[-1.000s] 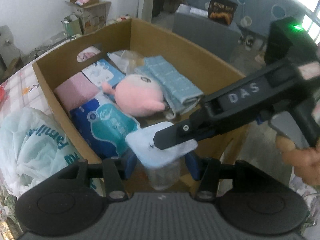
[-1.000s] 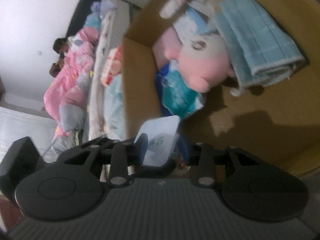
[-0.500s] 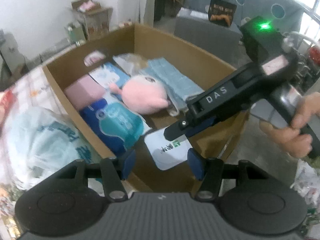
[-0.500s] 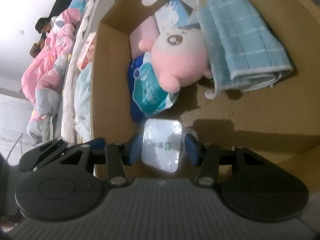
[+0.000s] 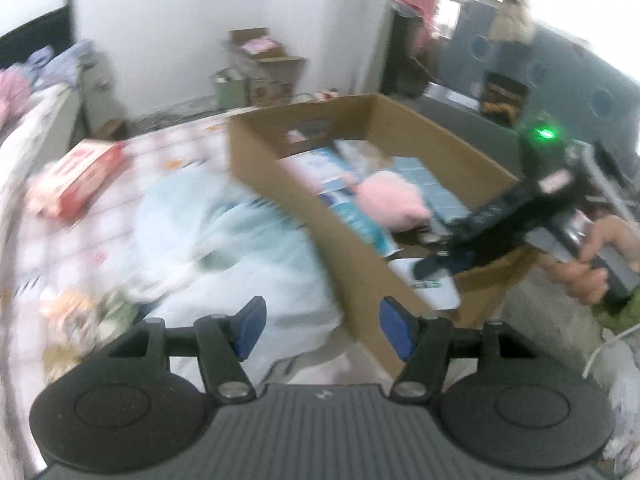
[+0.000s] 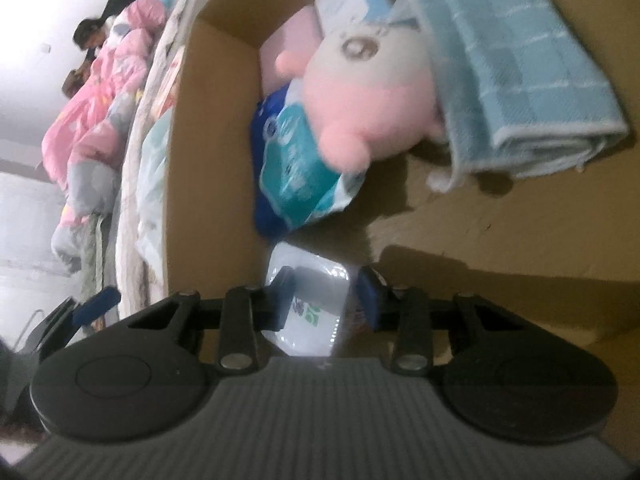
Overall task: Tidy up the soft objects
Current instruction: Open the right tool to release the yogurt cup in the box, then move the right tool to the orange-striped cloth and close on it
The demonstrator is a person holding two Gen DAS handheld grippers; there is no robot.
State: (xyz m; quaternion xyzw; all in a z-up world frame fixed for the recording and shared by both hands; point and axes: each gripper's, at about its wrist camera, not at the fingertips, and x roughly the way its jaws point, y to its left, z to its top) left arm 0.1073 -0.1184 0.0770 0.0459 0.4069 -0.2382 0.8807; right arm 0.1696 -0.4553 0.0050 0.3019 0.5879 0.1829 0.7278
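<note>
The right gripper [image 6: 325, 294] clamps the light, squashy pack [image 6: 310, 300] by its sides, low in the box [image 6: 212, 128]; the left gripper [image 5: 320, 330] gapes empty.

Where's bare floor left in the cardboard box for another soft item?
Bare floor of the cardboard box runs in front of the folded blue towel, right of the white packet in the right gripper. The far left side is crowded: pink plush, blue-teal pack, more packs behind.

Black tool [image 5: 322, 326], blue fingertips [image 5: 394, 330], silver screws, green light.
</note>
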